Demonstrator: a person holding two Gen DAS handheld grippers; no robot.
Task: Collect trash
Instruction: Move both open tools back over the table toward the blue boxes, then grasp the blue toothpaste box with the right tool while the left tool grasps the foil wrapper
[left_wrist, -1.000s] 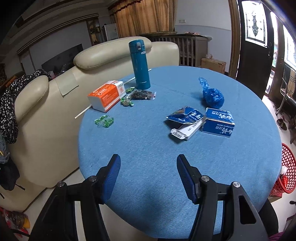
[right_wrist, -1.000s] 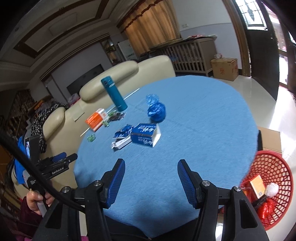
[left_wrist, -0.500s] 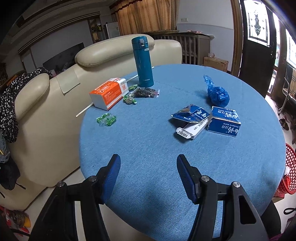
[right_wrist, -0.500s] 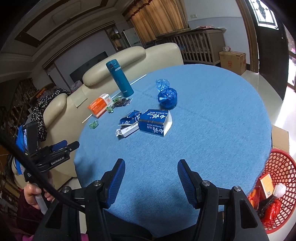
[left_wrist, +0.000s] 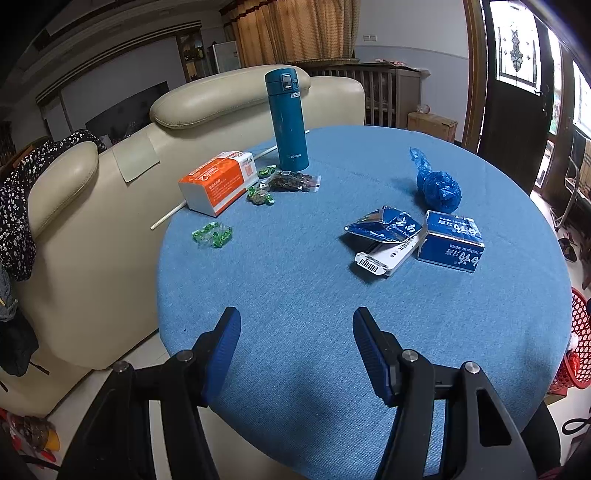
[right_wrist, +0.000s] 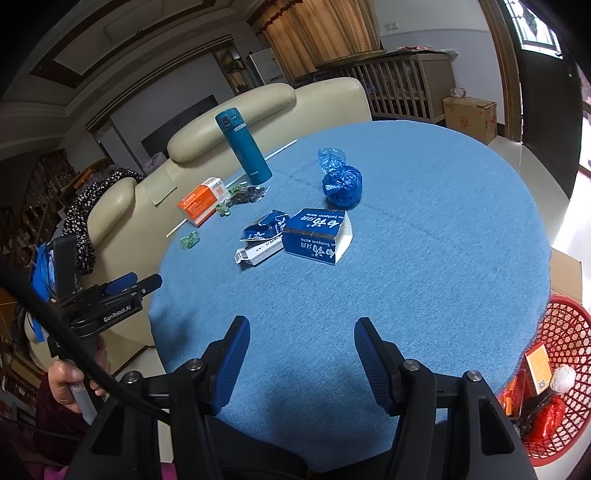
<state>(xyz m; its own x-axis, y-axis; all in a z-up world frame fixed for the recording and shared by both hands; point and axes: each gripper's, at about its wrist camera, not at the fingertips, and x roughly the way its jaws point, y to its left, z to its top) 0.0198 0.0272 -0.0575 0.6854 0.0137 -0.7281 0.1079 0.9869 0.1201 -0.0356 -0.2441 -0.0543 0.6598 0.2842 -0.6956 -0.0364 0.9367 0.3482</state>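
A living room is seen, with a cream leather sofa (left_wrist: 92, 206) set against a round table (left_wrist: 332, 314) covered in blue cloth. A red mesh basket (right_wrist: 554, 369) stands on the floor at the table's right edge; an orange-and-white packet, a white ball and red scraps are held in it.

On the far side of the table a teal flask (left_wrist: 287, 118) is stood upright, small white lettering at its base too small to read. Just left of it an orange and white box (left_wrist: 218, 182) is laid flat, a QR code printed on its end. A white stick (left_wrist: 166, 218) runs beneath the box and past the table's rim.

Near the middle, a blue toothpaste carton (right_wrist: 317, 236) is found, the word "Toothpaste" legible beside white Chinese characters. A torn blue flap (left_wrist: 384, 227) and a white strip with a barcode (left_wrist: 388, 254) lie touching it. A knotted blue plastic bag (left_wrist: 437, 186) sits just behind the carton. A clear packet of dark snacks (left_wrist: 293, 182) and green candy wrappers (left_wrist: 212, 234) are scattered near the orange box.

The left gripper (left_wrist: 295, 350) is held half open over the near cloth, nothing between its blue pads; "GenRobot.AI" is read on its body in the right view. The right gripper (right_wrist: 301, 354) is likewise half open and empty
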